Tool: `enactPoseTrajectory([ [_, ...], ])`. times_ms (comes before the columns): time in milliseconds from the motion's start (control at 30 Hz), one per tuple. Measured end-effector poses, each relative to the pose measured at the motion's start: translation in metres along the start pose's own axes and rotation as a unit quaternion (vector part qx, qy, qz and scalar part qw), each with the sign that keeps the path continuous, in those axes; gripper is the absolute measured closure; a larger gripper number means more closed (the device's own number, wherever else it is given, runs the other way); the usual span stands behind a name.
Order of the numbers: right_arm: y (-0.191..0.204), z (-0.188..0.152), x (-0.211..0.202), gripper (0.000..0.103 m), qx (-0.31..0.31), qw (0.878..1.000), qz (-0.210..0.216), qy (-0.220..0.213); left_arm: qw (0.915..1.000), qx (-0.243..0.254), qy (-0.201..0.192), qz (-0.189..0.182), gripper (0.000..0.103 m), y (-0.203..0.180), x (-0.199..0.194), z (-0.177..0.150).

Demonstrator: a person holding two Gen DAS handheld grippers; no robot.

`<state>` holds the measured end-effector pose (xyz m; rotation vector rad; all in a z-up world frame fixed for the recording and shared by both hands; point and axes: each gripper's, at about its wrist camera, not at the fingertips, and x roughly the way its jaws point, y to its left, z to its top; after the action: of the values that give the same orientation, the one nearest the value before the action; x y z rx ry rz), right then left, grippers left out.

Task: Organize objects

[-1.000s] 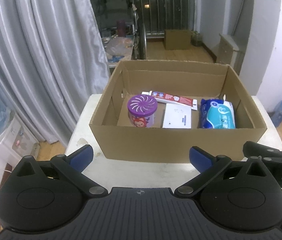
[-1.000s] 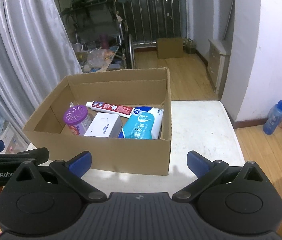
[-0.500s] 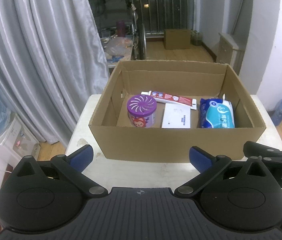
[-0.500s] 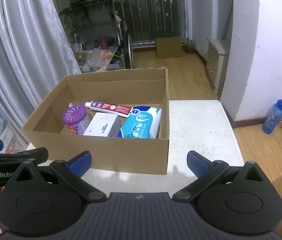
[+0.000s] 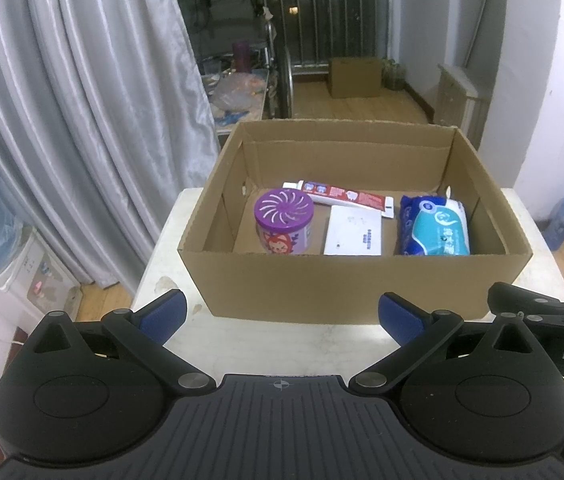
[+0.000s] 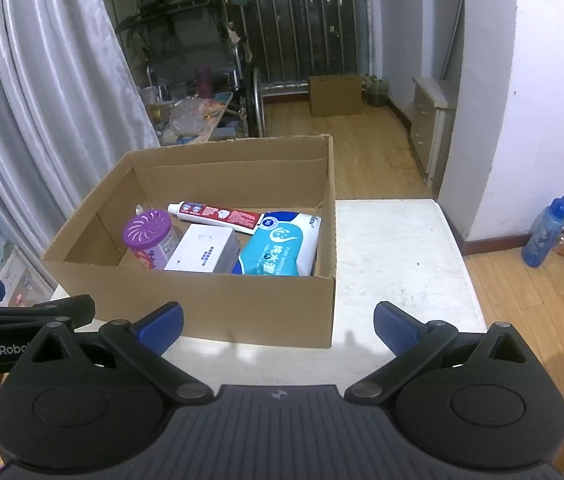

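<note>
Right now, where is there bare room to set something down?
Bare white tabletop right of the cardboard box. Inside, bare floor left of the purple canister. Crowded: canister, white box, toothpaste, wipes pack.

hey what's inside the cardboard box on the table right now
Inside the cardboard box: a purple-lidded canister, a toothpaste tube along the back, a white box, and a blue wet-wipes pack. The near wall hides the floor just behind it.

canister [image 5: 283, 220], carton [image 5: 353, 231], wipes pack [image 5: 433, 228] side by side in box [image 5: 353, 286], tube [image 5: 341, 197] behind
</note>
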<state>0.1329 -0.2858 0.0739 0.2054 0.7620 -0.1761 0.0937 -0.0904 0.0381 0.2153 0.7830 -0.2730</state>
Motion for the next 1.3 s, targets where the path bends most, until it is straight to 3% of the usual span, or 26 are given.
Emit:
enactPoseTrajectory([
  [1300,0.0005,-0.0029,-0.0028,0.0,0.001,1.0,-0.003,0.004,1.0,0.0,0.003,0.005,0.001,0.0001,-0.0025,-0.001],
])
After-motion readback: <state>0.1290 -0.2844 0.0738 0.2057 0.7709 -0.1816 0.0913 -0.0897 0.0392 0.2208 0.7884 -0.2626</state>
